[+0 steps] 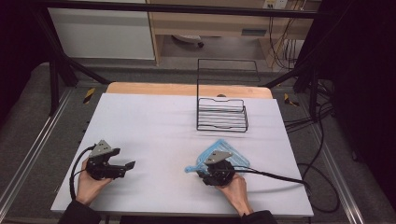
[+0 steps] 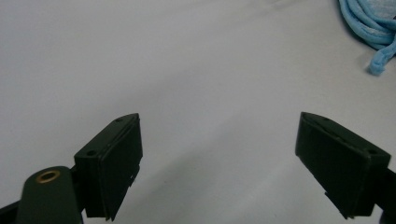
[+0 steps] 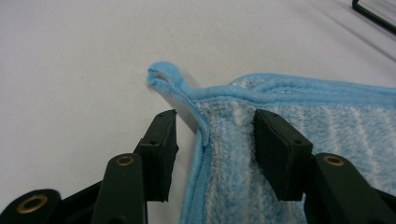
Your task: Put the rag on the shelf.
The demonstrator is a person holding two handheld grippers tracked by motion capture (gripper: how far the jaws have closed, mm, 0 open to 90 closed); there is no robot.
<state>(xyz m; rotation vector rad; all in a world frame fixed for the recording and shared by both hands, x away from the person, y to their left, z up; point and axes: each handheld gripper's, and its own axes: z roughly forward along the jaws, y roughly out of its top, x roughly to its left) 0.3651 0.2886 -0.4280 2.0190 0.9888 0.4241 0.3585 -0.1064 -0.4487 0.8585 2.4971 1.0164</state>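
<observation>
The right gripper (image 3: 215,140), jaws apart, straddles the blue cloth's (image 3: 299,140) corner hem. Best closed squarely on the edge, behind the loop (image 3: 163,74). The left gripper (image 2: 219,163) waits open.

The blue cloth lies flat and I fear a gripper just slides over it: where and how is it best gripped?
Probably the corner by the hanging loop of the blue cloth: the thick piped hem there gives a ridge. Come from the near side, one jaw of the right hand-held gripper outside the hem and one on the pile, as it stands.

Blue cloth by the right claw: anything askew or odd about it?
The blue cloth lies flat, angled to the table edges; its corner loop sticks out. The right claw straddles that corner edge, open. Nothing damaged.
</observation>
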